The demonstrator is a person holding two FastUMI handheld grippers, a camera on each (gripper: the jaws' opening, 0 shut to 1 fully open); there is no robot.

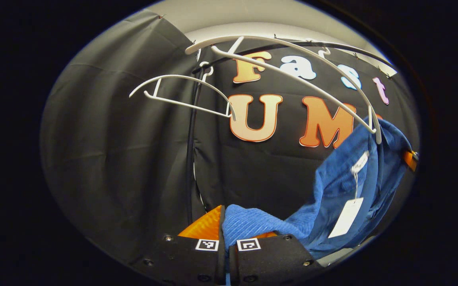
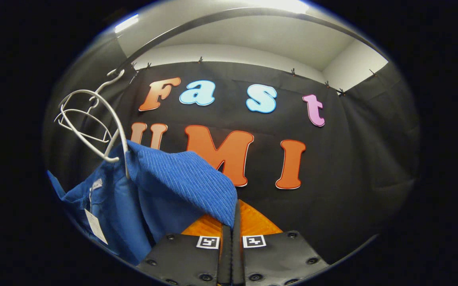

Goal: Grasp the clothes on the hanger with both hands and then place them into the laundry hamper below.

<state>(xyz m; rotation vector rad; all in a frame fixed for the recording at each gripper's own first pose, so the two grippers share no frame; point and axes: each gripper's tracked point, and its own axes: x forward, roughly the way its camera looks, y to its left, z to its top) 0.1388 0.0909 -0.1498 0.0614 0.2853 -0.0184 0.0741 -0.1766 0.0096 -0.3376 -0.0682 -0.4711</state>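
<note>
So the blue garment is partly off its white hanger — in the left gripper view it droops from the hanger's right end down to the near centre, with a white tag dangling off it on a string. The left gripper has its fingers pressed together on a ribbed fold of the cloth. A second white hanger hangs bare to the left on the black rail.

In the right gripper view the same garment hangs at the left, still hooked on the near hanger, and the right gripper is pinching its ribbed edge too — jaws closed tight on the fabric. Black cloth wall behind everything.
</note>
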